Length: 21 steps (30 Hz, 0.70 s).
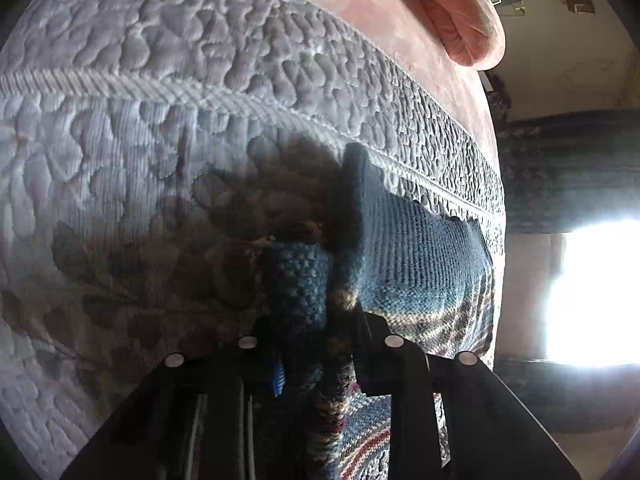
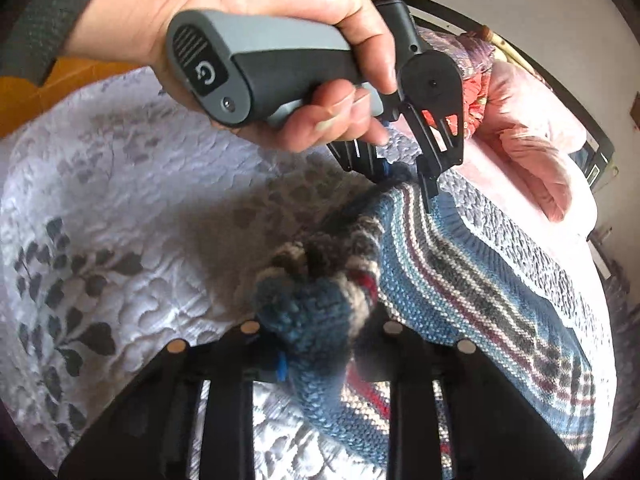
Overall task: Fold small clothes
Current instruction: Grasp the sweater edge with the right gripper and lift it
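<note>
Closest up in the right wrist view, the right gripper [image 2: 316,344] has its fingers pinched on a bunched blue corner of the knitted sweater [image 2: 460,280], so that bit of knit is lifted up off the quilt. The sweater is blue with red, white and grey stripes and it lies across the grey-white quilted bedspread [image 2: 100,208] on the bed, stretched out between the two grippers.

A bit further along the same edge, the left gripper [image 2: 404,178] is down on the sweater too, with a person's hand [image 2: 280,40] wrapped round its grey handle. In the left wrist view the left gripper [image 1: 332,320] has a fold of the sweater [image 1: 420,264] running up between its fingers, and they're closed narrow on it.

Past the sweater the bedspread's leaf pattern carries on, then there's a pebbly quilted border [image 1: 280,80] and a pink sheet [image 1: 400,12]. At the far end of the bed sits a pink pillow [image 2: 536,152] with a flowery one [image 2: 476,92] just behind it.
</note>
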{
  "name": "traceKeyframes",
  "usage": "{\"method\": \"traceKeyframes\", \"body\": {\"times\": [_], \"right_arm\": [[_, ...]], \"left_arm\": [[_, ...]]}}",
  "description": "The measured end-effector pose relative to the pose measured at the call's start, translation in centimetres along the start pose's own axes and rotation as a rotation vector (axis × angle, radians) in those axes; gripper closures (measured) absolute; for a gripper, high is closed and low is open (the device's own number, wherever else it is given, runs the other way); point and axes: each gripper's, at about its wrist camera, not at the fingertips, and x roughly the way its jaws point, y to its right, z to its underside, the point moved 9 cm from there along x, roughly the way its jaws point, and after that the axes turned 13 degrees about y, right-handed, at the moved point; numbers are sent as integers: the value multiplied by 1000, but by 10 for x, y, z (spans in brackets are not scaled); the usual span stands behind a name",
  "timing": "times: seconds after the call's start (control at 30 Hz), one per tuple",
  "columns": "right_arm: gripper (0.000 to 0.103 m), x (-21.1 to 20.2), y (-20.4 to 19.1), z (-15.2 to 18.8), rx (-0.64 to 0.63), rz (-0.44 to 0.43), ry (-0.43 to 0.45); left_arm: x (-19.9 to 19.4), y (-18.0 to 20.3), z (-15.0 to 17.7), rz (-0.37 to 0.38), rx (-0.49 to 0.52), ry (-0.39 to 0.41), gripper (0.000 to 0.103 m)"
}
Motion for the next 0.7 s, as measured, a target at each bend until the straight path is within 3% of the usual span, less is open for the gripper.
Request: {"method": "traceKeyframes", "body": {"times": [0.7], "right_arm": [[86,-57,57,-41,148,43,80]], "left_arm": [[-30,87,-13,-49,123,12,81]]}}
